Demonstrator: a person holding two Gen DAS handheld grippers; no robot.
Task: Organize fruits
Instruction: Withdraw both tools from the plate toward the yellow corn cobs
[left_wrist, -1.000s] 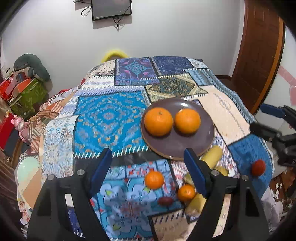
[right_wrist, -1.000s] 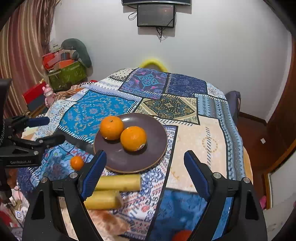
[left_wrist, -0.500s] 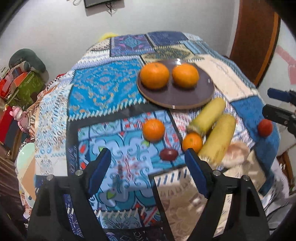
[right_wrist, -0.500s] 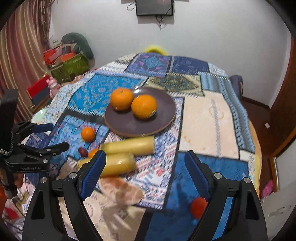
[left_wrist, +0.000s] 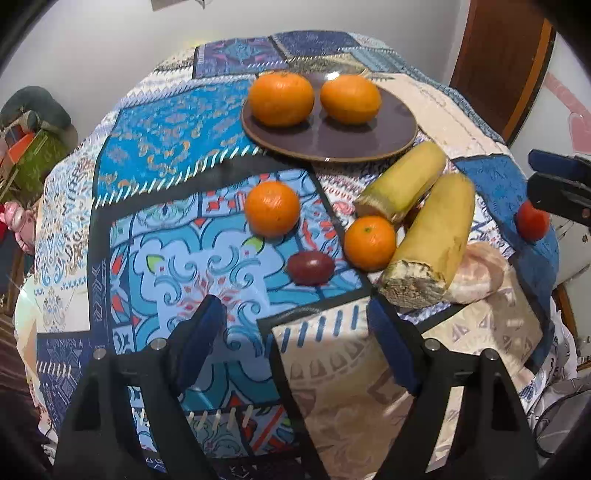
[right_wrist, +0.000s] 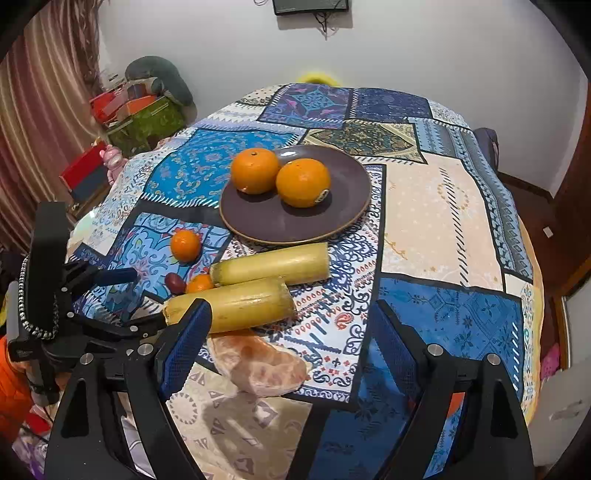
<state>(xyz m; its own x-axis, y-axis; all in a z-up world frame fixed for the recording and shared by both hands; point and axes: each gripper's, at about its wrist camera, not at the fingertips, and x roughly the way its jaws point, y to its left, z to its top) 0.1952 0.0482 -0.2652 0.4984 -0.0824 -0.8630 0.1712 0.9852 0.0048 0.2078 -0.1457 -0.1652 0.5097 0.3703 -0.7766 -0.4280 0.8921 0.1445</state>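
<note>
A dark plate (left_wrist: 354, 146) (right_wrist: 266, 225) holds two large oranges (left_wrist: 280, 98) (right_wrist: 303, 182). In front of it lie two small mandarins (left_wrist: 272, 208) (left_wrist: 369, 242), a dark red fruit (left_wrist: 310, 266) (right_wrist: 174, 282), two yellow cane pieces (left_wrist: 432, 236) (right_wrist: 273, 264) and a peeled citrus piece (left_wrist: 476, 273) (right_wrist: 258, 369). A small red fruit (left_wrist: 532, 221) sits near the table's right edge. My left gripper (left_wrist: 295, 325) is open and empty, just short of the dark red fruit. My right gripper (right_wrist: 291, 325) is open and empty above the peeled citrus.
A patchwork cloth (right_wrist: 439, 192) covers the round table. Boxes and toys (right_wrist: 140, 107) are stacked by the wall at the left. A wooden door (left_wrist: 498, 55) stands at the right. A screen (right_wrist: 310, 5) hangs on the far wall.
Both grippers have pulled back and tilted down, so the plate sits farther off and the near fruits have come into view. Both stay open.
</note>
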